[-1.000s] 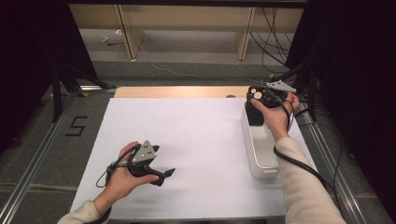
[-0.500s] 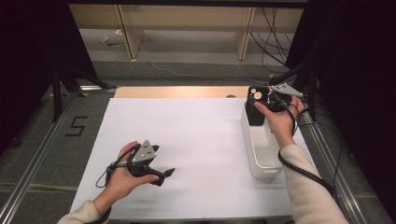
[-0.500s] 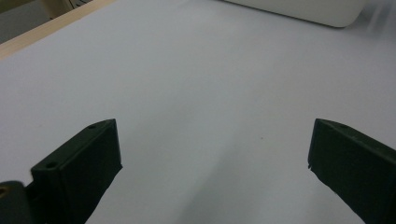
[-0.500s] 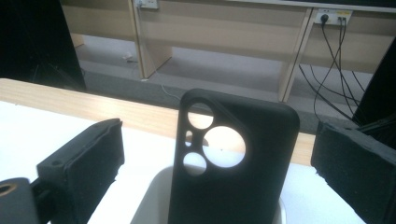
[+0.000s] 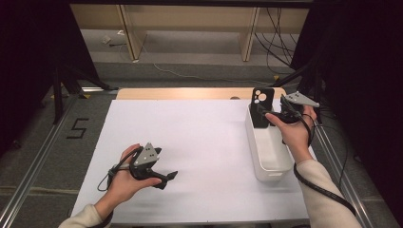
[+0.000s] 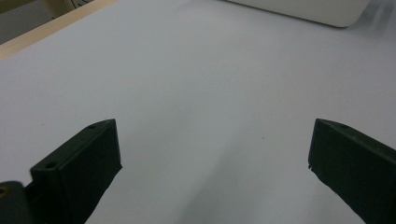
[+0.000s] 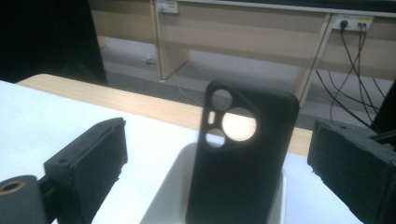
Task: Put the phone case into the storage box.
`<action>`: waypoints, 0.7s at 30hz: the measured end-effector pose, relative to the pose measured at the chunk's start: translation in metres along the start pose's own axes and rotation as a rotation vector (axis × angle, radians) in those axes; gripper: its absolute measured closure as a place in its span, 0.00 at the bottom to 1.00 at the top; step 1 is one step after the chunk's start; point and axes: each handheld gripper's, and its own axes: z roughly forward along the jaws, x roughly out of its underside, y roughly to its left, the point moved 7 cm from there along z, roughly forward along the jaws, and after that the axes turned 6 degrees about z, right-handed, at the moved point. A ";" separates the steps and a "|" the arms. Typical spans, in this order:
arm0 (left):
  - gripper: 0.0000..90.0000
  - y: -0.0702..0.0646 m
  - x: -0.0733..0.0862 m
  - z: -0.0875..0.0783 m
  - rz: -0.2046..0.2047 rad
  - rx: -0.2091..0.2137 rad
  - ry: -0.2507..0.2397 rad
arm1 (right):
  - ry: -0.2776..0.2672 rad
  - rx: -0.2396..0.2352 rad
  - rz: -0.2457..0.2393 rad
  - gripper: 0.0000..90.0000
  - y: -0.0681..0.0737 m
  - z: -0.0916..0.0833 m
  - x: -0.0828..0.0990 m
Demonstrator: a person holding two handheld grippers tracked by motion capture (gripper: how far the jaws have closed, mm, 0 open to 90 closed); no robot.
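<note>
Black two-jaw left gripper [image 5: 172,176] and right gripper [image 5: 266,116], grey three-cornered top plates, trailing black cables, cream sleeves [image 5: 328,199].

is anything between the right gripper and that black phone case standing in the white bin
Nothing visible. In the right gripper view the black phone case stands upright in the far end of the white bin, with open air between it and the right gripper, whose jaws are spread wide on either side. The left gripper hovers far off over the bare white table.

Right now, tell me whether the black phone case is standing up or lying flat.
Standing upright: the phone case rises out of the far end of the white bin, camera cutouts on top, between the open right gripper jaws, untouched.
</note>
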 end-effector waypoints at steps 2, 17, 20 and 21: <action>0.02 0.000 0.000 0.000 0.000 -0.001 -0.001 | 0.001 -0.014 -0.012 0.07 0.004 -0.005 0.001; 0.02 0.001 0.000 -0.001 -0.001 -0.005 -0.003 | -0.004 -0.152 -0.044 0.07 0.037 -0.048 0.023; 0.02 0.001 -0.001 -0.001 -0.001 -0.005 -0.005 | -0.013 -0.171 -0.047 0.07 0.040 -0.059 0.025; 0.02 0.001 0.000 -0.001 -0.001 -0.006 -0.006 | -0.012 -0.177 -0.050 0.07 0.041 -0.062 0.026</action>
